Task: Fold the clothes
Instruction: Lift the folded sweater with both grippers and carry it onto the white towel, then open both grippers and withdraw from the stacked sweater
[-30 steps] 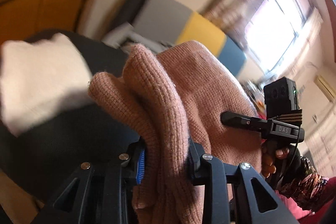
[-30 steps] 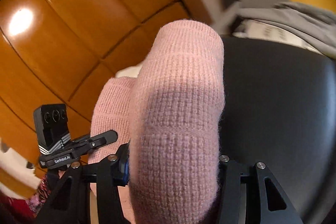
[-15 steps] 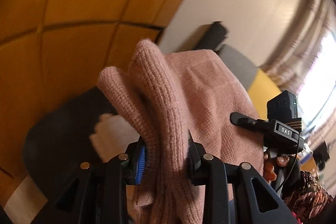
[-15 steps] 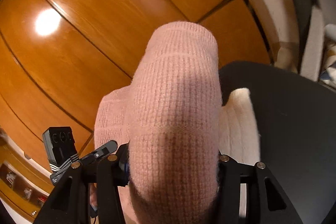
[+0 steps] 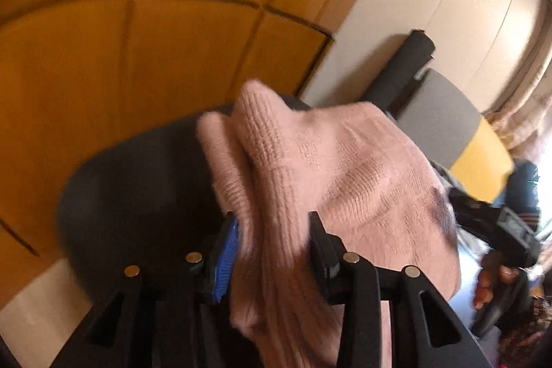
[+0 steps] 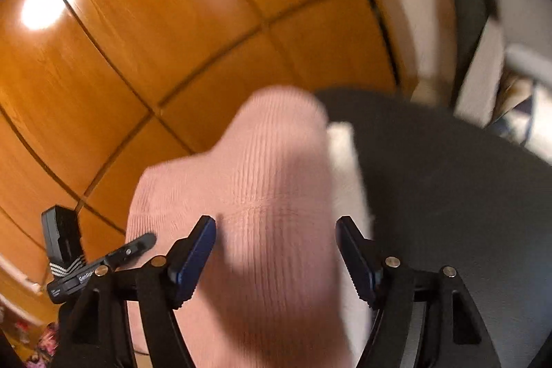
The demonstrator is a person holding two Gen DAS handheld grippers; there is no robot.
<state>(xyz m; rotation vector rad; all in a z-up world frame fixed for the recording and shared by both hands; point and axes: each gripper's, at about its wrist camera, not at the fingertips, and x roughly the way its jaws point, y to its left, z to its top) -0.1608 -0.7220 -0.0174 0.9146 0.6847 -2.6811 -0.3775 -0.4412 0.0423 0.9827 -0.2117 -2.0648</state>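
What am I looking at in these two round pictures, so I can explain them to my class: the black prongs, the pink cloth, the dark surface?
No robot here: a person holds a handheld two-finger tool in each hand, folding clothes. Each picture comes from a fisheye camera on one tool, looking along its fingers. In the left tool's view, bunched pink knit garment sits between the fingers, which are opening; the other tool and a hand show at right. In the right tool's view, its jaws are opening too and stand clear of the same knit. Below lies a black rounded surface with a white cloth on it, in front of orange wooden panels.
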